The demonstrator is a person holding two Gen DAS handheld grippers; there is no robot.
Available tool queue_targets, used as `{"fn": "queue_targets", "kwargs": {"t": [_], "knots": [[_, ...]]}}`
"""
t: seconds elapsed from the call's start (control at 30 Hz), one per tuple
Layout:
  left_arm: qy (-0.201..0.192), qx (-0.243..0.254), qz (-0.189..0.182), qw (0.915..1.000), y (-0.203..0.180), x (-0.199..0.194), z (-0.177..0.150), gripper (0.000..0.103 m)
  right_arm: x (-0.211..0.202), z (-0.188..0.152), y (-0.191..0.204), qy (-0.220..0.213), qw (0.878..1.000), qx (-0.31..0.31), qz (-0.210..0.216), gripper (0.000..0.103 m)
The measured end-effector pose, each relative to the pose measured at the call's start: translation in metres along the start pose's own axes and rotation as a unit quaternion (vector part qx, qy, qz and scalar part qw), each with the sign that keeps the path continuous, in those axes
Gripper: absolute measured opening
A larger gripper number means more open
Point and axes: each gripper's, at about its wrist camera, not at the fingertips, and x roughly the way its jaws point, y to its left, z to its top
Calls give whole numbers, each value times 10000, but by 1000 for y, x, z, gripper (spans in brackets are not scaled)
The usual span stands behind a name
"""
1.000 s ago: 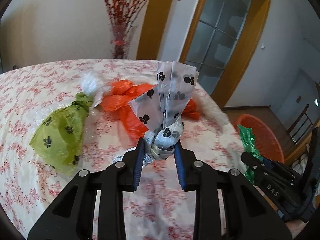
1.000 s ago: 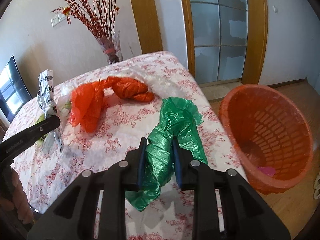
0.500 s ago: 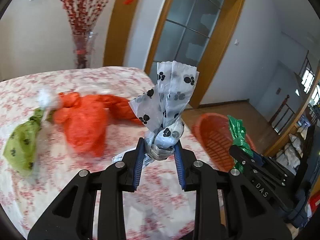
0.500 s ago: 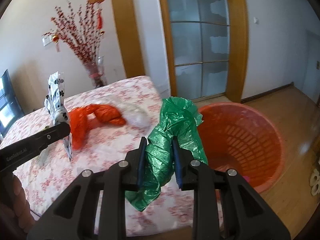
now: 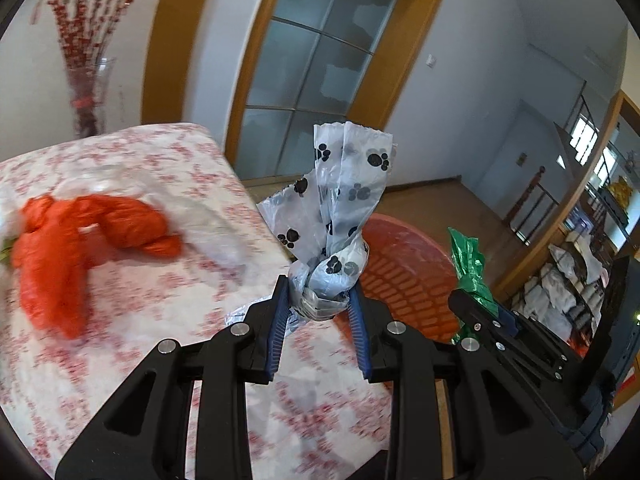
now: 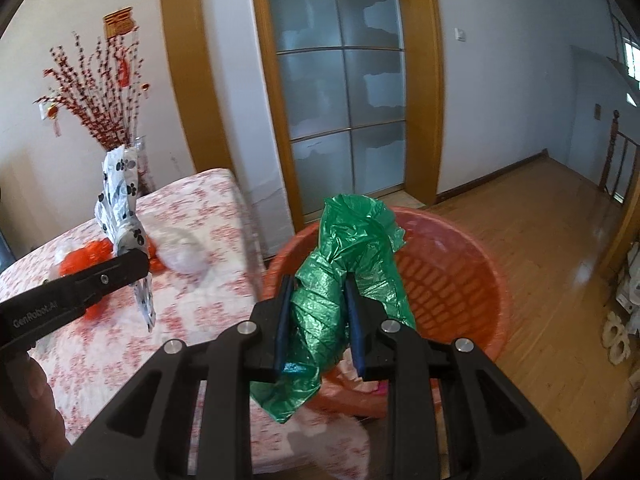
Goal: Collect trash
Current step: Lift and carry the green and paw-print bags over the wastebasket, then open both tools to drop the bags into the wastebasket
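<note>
1. Green plastic, crumpled into a long twist, is pinched between the jaws of the right gripper (image 6: 319, 318); this green bag (image 6: 344, 280) hangs in the air in front of the rim of the orange basket (image 6: 472, 280), its loose upper end over the basket's mouth.
2. The left gripper (image 5: 320, 322) is clamped on the knot of a white bag printed with black paw marks (image 5: 344, 200), whose open end stands up above the jaws.
3. That white bag is held above the table's corner, with the basket just behind it on the wooden floor (image 6: 540, 220).
4. The table (image 5: 160, 300) wears a white cloth with red flowers.
5. A bright orange bag (image 5: 72, 248) lies on the cloth, well to the left of the white bag, beside some clear crumpled plastic (image 5: 216, 236).
6. A vase of red branches (image 6: 104, 92) stands at the table's far edge by the wall.
</note>
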Motion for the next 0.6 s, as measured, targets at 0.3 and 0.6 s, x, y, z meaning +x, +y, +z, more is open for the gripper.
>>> {"fn": "queue_targets", "kwargs": {"t": [0.3, 0.6], "knots": [[176, 248, -271, 9992, -35, 38, 8, 29, 15, 4, -41, -13, 9994, 282, -175, 25], [391, 477, -487, 9969, -58, 70, 8, 29, 34, 9, -68, 17, 9984, 511, -254, 25]]}}
